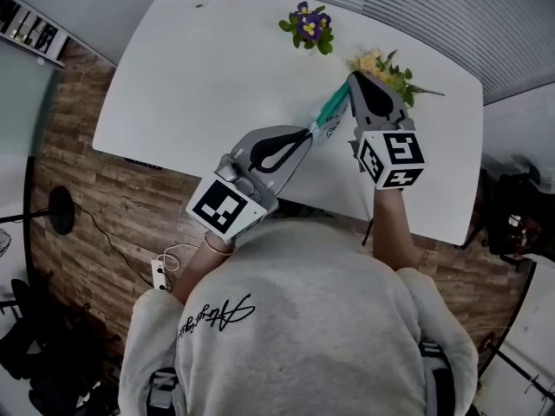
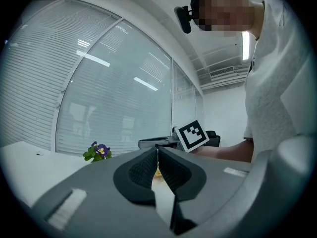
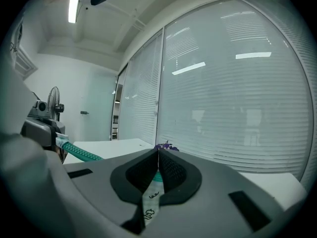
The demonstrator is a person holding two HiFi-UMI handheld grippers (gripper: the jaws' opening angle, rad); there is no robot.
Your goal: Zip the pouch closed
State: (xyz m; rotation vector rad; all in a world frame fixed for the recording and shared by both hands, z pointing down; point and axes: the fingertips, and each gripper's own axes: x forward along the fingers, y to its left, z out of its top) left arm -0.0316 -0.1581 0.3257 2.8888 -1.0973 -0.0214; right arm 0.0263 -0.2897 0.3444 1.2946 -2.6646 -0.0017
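My left gripper [image 1: 310, 132] and right gripper [image 1: 351, 80] each clamp an end of the pouch [image 1: 333, 105]; my jaws hide most of it.

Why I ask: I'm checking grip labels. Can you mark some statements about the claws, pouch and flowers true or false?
1. The left claw and right claw are both shut on the pouch. True.
2. Purple flowers and yellow flowers lie on the table. True.
3. The pouch lies untouched on the table. False: it is gripped at both ends and spans the gap between the two claws.
4. The yellow flowers are nearest the left claw. False: they are beside the right claw.
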